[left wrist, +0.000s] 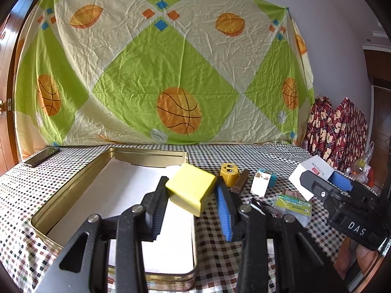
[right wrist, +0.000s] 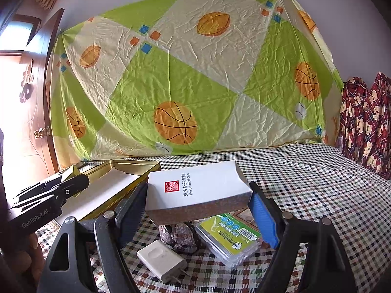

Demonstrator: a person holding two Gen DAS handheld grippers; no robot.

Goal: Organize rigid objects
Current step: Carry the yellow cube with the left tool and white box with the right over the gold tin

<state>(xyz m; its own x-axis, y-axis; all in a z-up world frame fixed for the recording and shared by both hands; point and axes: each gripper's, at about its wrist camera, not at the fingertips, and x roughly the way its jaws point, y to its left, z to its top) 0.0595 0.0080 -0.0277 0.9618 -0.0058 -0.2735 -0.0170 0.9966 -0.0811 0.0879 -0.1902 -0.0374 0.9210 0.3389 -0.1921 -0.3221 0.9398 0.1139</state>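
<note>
My left gripper [left wrist: 191,190] is shut on a yellow box [left wrist: 190,188] and holds it tilted above the right edge of the gold tin tray [left wrist: 73,183], which is lined with white paper. My right gripper [right wrist: 199,195] is shut on a white box with a red seal [right wrist: 195,190] and holds it above the checked tablecloth. The right gripper and its white box [left wrist: 310,173] also show at the right of the left wrist view. The left gripper [right wrist: 48,193] shows at the left of the right wrist view, beside the tray [right wrist: 117,178].
On the cloth lie a yellow cylinder with eyes [left wrist: 229,173], a brown bar [left wrist: 240,182], a small white-and-teal box [left wrist: 262,182], a clear green-labelled case [right wrist: 229,238], a white charger [right wrist: 162,261], a speckled pouch [right wrist: 180,236] and a dark phone [left wrist: 41,156]. A patterned sheet hangs behind.
</note>
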